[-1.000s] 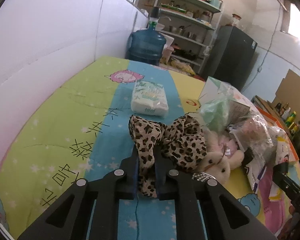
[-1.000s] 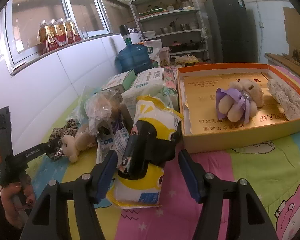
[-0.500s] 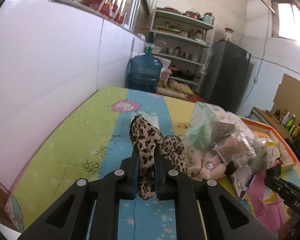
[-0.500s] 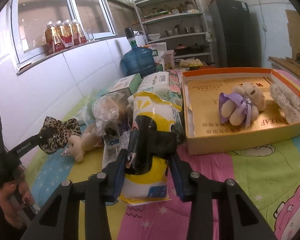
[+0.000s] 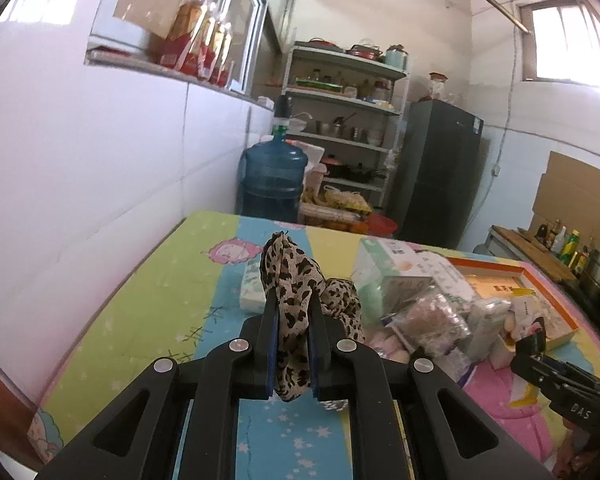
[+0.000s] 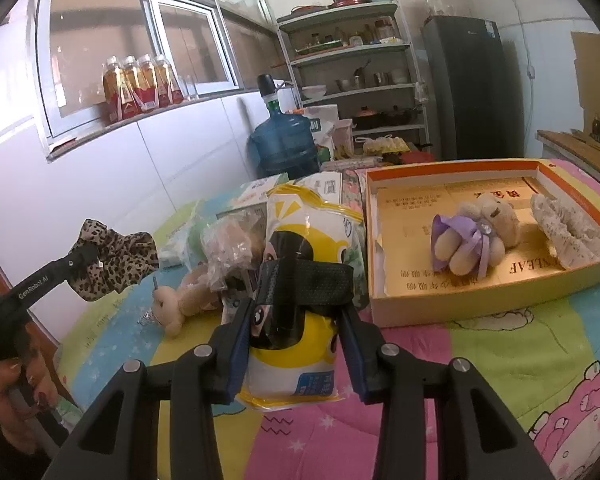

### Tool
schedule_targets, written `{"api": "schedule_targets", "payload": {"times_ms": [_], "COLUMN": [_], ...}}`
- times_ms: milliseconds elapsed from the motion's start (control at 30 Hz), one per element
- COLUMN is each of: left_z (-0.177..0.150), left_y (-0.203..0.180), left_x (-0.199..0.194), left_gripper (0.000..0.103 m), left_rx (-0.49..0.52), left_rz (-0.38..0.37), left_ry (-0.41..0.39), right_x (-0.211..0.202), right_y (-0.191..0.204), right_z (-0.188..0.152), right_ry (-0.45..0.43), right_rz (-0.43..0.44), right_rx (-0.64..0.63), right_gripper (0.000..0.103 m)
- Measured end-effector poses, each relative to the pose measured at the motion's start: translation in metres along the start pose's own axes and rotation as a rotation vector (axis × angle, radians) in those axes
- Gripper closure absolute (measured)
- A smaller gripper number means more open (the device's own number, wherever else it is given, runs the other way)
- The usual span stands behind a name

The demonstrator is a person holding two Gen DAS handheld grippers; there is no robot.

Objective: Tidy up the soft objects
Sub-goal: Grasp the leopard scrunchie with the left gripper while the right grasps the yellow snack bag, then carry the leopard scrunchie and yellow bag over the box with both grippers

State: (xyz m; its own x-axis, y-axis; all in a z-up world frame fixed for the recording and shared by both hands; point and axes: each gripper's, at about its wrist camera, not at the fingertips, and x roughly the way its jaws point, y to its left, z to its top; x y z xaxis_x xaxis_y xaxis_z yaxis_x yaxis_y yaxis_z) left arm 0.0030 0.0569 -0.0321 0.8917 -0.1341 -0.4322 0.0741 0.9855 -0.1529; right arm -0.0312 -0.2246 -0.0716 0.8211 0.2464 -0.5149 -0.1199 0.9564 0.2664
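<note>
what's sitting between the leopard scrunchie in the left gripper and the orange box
In the right wrist view: a small tan teddy bear, crinkly plastic bags and the yellow-and-white packet.

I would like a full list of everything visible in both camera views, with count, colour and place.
leopard scrunchie: 1, tan with black spots, held up in the left gripper
yellow packet: 1, yellow and white with a black band, between the right gripper's fingers
orange box: 1, orange rim, on the quilt at right
purple-bow bear: 1, beige, inside the box
lace scrunchie: 1, whitish, inside the box
small bear: 1, beige, lying on the quilt
water jug: 1, blue, beyond the quilt
left gripper: black, shut
right gripper: black, shut
</note>
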Motion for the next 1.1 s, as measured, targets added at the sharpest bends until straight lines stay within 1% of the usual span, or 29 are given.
{"api": "schedule_targets", "payload": {"times_ms": [200, 467, 833, 1100], "left_z": [0.006, 0.015, 0.028, 0.034], "left_y": [-0.015, -0.048, -0.113, -0.155], "left_x": [-0.005, -0.005, 0.007, 0.025], "left_gripper": [0.092, 0.092, 0.092, 0.092], "left_rx": [0.023, 0.057, 0.123, 0.136], "left_rz": [-0.036, -0.106, -0.238, -0.316], "left_ry": [-0.014, -0.027, -0.016, 0.018], "right_x": [-0.009, -0.027, -0.041, -0.044], "right_y": [-0.003, -0.015, -0.047, -0.072], "right_z": [0.006, 0.014, 0.029, 0.037], "right_ry": [-0.026, -0.072, -0.108, -0.123], "right_rz": [-0.001, -0.013, -0.06, -0.085], "right_rx": [-0.002, 0.001, 0.033, 0.05], "right_gripper": [0.062, 0.062, 0.062, 0.062]}}
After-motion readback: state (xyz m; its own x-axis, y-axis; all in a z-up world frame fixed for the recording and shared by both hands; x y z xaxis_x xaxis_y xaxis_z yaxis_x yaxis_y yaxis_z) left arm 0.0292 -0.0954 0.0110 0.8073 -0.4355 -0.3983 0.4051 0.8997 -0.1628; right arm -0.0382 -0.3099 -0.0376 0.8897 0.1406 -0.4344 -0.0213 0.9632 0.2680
